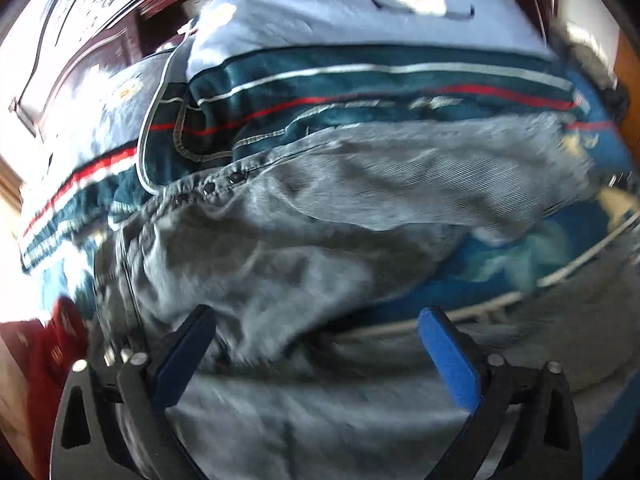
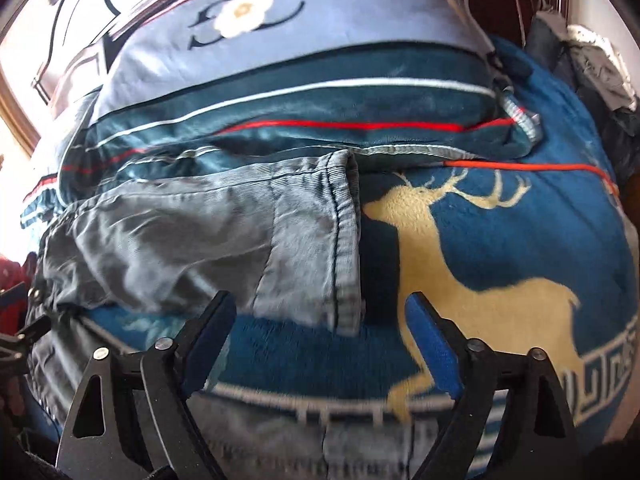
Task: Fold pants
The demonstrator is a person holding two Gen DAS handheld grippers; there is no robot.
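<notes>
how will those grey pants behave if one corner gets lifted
The pants will probably flop and drape, since they lie creased and wrinkled. The stitched hem looks thicker, so likely a firmer grip. The fleecy blanket may drag against them.

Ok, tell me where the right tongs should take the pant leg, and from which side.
Take the pant leg at its hemmed cuff, probably at the near corner. Come from the near side: the right tongs are open just below it, and the thick stitched edge hangs slightly over the deer blanket.
</notes>
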